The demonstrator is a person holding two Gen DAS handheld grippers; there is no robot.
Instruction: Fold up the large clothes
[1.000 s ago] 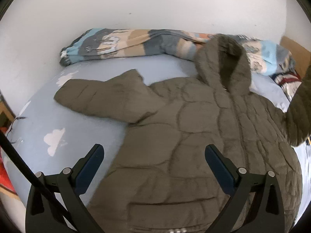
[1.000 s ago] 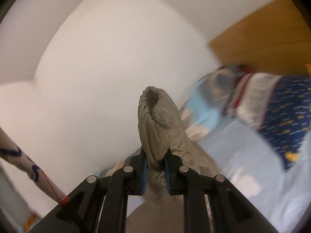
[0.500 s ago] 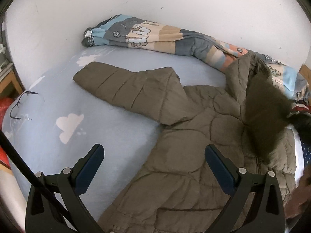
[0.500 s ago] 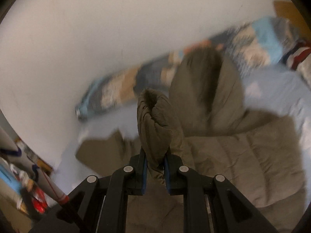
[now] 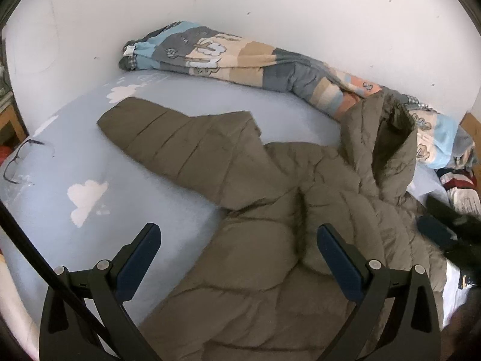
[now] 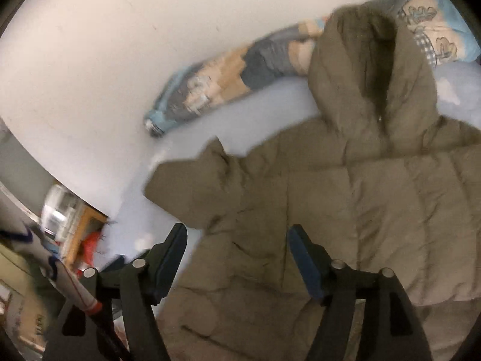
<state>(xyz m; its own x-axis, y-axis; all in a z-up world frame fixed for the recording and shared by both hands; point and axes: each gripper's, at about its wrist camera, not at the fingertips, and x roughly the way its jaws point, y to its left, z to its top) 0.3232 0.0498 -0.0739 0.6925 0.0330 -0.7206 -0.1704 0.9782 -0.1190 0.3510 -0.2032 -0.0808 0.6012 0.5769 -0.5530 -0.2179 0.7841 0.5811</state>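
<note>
— So, where does the fold stand?

— Early, I'd judge. My right gripper has just been opening, and in its own view the jaws stand apart with nothing pinched between them. The sleeve it let go of lies across the chest of the olive hooded puffer jacket, so I count 1 sleeve folded in.

— And the other side?

— The other sleeve is stretched flat on the blue cloud-print sheet, pointing toward the wall. My left gripper hovers over the jacket's edge, jaws wide, holding nothing.

— Where's the jacket itself?

— Front up on the bed, hood propped against the rolled patterned quilt. A pair of glasses lies well apart, near the sheet's edge.

— What's left?

— As I read it: bring in that second sleeve, then fold hood and body.
</note>
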